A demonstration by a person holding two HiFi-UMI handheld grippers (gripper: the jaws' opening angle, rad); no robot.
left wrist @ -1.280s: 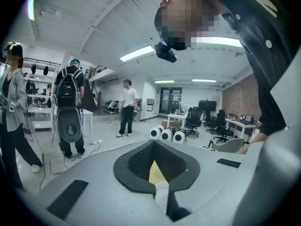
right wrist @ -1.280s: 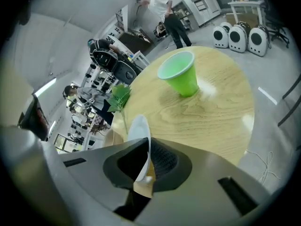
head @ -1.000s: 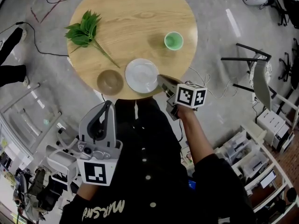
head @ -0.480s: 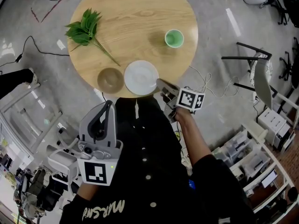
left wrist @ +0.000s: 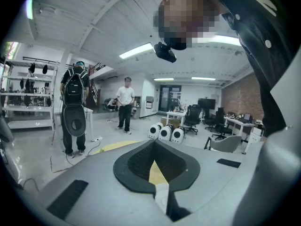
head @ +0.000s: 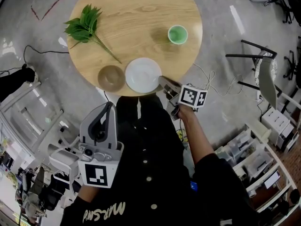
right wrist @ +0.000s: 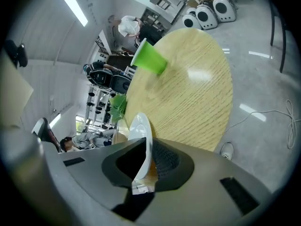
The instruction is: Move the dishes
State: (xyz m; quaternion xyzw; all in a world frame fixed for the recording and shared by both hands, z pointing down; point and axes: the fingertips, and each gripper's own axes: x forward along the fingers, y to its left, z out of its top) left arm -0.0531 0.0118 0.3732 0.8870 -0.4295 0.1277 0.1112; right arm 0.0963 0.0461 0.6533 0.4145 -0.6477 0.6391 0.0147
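Observation:
A white plate lies at the near edge of the round wooden table, beside a brown bowl. My right gripper is shut on the plate's right rim. In the right gripper view the plate stands edge-on between the jaws of the right gripper, which have just eased open a little. A green cup stands further back on the right, and a leafy sprig lies at the far left. My left gripper hangs off the table by my body, shut and holding nothing.
The table is ringed by grey floor with cables. A chair and white shelving stand at the right, and a metal rack at the left. Two people stand far off in the left gripper view.
My right gripper has sunk slightly and rolled a little, still at the plate's rim. The plate stays by the bowl at the table's near edge. The left gripper has not moved.

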